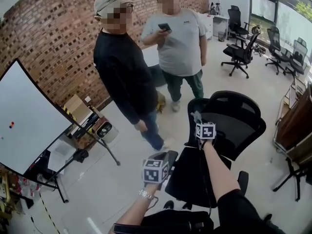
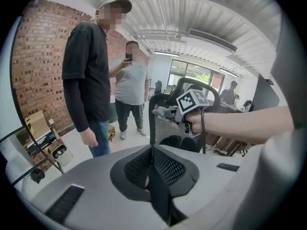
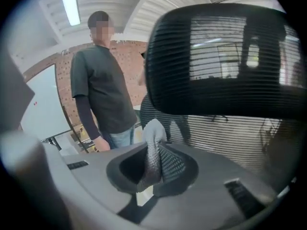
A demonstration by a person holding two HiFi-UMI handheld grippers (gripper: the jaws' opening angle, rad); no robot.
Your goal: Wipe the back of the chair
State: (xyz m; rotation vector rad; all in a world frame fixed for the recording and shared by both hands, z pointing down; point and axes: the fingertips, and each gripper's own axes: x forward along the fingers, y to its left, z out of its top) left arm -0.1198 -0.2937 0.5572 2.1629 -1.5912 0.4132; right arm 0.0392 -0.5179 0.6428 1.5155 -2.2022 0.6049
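Note:
A black mesh office chair (image 1: 234, 126) stands in front of me, its back turned my way. My right gripper (image 1: 198, 121) is shut on a grey cloth (image 1: 196, 116) at the upper left edge of the chair back. In the right gripper view the cloth (image 3: 154, 133) sticks up between the jaws, just below the headrest (image 3: 225, 61) and close to the mesh back (image 3: 235, 138). My left gripper (image 1: 168, 156) hovers left of the chair, apart from it, shut with nothing in it (image 2: 153, 150). It looks across at the right gripper (image 2: 165, 113) and the chair (image 2: 160, 128).
Two people stand close beyond the chair: one in black (image 1: 124, 77) and one in a grey shirt (image 1: 178, 38) holding a phone. A whiteboard on a stand (image 1: 29, 116) is at the left. Other office chairs (image 1: 240, 52) and a rack (image 1: 292, 130) are at the right.

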